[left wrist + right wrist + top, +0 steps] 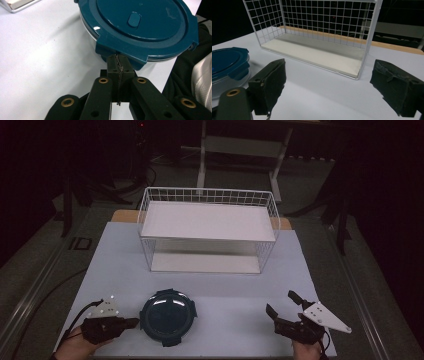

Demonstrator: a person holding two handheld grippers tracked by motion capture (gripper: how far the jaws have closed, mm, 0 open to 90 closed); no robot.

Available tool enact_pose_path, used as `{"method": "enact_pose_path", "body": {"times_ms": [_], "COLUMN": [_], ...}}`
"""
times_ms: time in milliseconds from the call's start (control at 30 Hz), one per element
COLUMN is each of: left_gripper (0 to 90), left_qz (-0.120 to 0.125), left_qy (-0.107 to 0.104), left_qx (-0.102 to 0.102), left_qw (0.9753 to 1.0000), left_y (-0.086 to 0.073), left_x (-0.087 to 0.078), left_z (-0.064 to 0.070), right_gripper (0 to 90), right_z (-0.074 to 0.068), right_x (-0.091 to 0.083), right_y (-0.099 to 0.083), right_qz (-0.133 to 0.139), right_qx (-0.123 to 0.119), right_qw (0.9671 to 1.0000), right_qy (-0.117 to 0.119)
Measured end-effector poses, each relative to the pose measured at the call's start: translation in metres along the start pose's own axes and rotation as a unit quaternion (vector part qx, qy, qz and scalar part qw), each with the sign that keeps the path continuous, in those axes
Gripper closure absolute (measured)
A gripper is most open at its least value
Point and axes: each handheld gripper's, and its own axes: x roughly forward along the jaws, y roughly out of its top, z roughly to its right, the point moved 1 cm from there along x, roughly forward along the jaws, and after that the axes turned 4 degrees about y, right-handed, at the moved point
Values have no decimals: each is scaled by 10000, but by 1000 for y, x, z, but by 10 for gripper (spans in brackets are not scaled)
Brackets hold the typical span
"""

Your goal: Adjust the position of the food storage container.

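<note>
Nearest the lens in the left gripper view, the left gripper (pixel 117 65) has its fingers pressed together, their tips right at a latch tab of the round blue-lidded container (pixel 140 25); whether they nip the tab itself or merely sit closed under its edge is hard to tell. From the high view that container (pixel 167 316) sits on the white surface (pixel 120 255) near its front edge, just beside the left gripper (pixel 131 322) and well in front of the white wire rack (pixel 209 227), whose two shelves stand bare. Off to the other side, the right gripper (pixel 282 306) rests with its fingers spread wide and nothing between them, pointing toward the rack (its own camera shows the lower shelf straight ahead and the container's rim at the left edge). The step in hand looks like getting hold of the container by its rim. To do it well, the left fingers should bite squarely on the tab rather than on its corner, since a lidded tub held at one edge will tip. Bringing the right gripper across to take the opposite tab would keep the lid level for any lift toward the rack.
</note>
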Motion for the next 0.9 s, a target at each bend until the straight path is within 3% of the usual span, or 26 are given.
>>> {"method": "enact_pose_path", "body": {"times_ms": [100,467,667,900], "left_gripper": [896,897,897,897], "left_qz": [29,-30,-92,-35], "left_qy": [-48,-54,-276,-299], "left_qx": [-90,-63,135,198], "left_qw": [9999,10000,9995,9994], "left_y": [-2,4,23,36], "left_x": [0,5,24,39], "left_z": [0,3,10,14], "right_gripper": [125,125,125,125], "right_z": [1,0,1,1], "right_x": [0,1,0,0], "right_y": [0,0,0,0], "right_qz": [-2,-8,2,4], "right_qx": [32,15,17,28], "right_qw": [10000,10000,10000,10000], "right_qy": [17,26,35,40]}}
